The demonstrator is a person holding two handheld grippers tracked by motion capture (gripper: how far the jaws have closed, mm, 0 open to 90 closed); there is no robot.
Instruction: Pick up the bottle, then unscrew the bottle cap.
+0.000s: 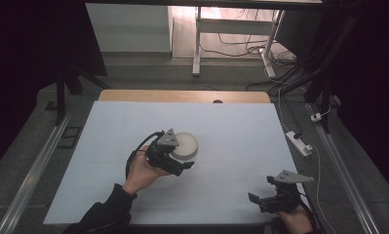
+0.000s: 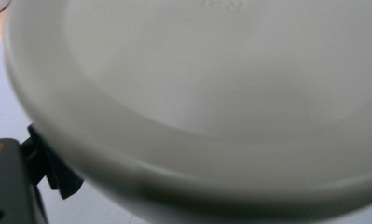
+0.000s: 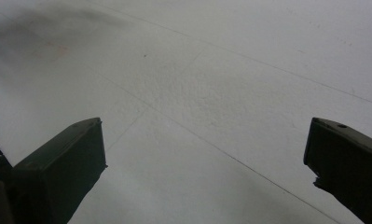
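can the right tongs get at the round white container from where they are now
Probably yes. The right tongs sit open near the table's front right corner, apart from the round white plastic container. Bare white tabletop lies between them. The left tongs already crowd the container's near side, so its right side looks freer.

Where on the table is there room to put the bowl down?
Lots. The white table cover is bare between the bowl and the right gripper, and along the far edge. It is crowded only where the left gripper meets the bowl.

Round white bowl [image 1: 186, 145], shallow, plain; sits near table centre, rim tilted close against camera in left gripper view.
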